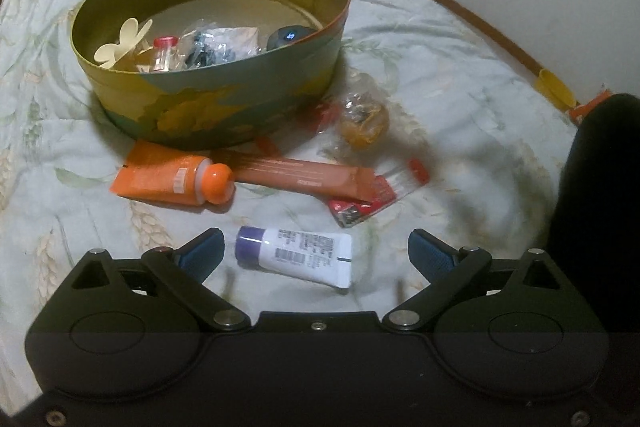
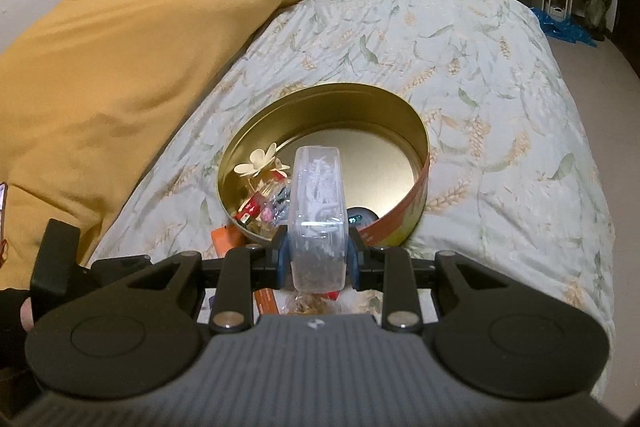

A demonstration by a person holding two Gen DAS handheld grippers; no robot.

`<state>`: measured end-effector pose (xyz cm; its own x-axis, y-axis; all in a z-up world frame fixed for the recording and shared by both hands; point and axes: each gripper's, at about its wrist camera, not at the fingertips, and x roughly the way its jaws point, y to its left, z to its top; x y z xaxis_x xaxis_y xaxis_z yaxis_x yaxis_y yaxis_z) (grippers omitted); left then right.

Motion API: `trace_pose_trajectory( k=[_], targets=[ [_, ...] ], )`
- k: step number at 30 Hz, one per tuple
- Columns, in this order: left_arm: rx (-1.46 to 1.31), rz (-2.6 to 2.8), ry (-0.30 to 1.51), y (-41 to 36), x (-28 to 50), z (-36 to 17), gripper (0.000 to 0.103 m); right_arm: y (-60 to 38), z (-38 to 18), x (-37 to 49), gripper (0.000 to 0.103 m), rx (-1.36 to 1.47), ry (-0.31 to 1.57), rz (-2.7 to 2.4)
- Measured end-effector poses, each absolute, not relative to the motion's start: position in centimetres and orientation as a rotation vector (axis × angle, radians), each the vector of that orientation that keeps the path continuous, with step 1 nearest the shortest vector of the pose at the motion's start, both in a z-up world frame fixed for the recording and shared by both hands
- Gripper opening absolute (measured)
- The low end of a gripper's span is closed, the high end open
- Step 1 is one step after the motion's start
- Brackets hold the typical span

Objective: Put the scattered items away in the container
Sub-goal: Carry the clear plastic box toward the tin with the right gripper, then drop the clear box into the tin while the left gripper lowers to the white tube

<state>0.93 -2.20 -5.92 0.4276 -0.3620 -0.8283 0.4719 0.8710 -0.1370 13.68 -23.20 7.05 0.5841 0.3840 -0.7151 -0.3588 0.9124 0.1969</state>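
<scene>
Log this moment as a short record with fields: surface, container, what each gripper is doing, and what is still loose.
surface: floral bedspread
container: round tin, open, partly filled
in tin: cream flower clip, small red-capped bottle, dark round device
left gripper: open, empty, above white tube
right gripper: shut on clear plastic case, near the tin
still loose: orange tube, long orange packet, crumpled clear bag, red wrapper

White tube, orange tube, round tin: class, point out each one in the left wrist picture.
white tube point(image 1: 304, 255): left wrist view, on its barcode label.
orange tube point(image 1: 160, 175): left wrist view, mid-body.
round tin point(image 1: 224, 103): left wrist view, front outer wall.
</scene>
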Motion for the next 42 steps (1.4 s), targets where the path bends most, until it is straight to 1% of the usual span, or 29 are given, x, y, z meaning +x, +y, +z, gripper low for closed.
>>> trace_pose_trajectory(
  k=[21,26,27,29,31,33,35,42],
  targets=[
    [0.22,-0.574,1.022,-3.0,1.8,-7.9,0.097,-20.4,7.2,19.3,0.032,0.057,0.837,0.476],
    [0.229,-0.562,1.03,-3.3,1.9,-8.1,0.094,-18.9,7.0,20.9,0.032,0.046,0.84,0.467],
    [0.228,-0.559,1.033,-3.3,1.9,-8.2,0.093,-18.8,7.0,21.1,0.035,0.048,0.839,0.459],
    [0.223,-0.558,1.04,-3.3,1.9,-8.2,0.091,-19.0,6.9,21.6,0.076,0.086,0.842,0.422],
    [0.219,-0.556,1.041,-3.2,1.9,-8.3,0.091,-19.6,7.3,21.2,0.096,0.132,0.804,0.369],
    [0.219,-0.557,1.041,-3.2,1.9,-8.3,0.091,-20.3,7.9,20.4,0.098,0.129,0.759,0.342],
    [0.218,-0.558,1.041,-3.2,1.9,-8.3,0.091,-21.0,8.0,19.9,0.103,0.135,0.762,0.326],
    [0.22,-0.561,1.043,-3.2,2.0,-8.4,0.088,-24.7,7.3,18.3,0.103,0.213,0.82,0.249]
  ],
)
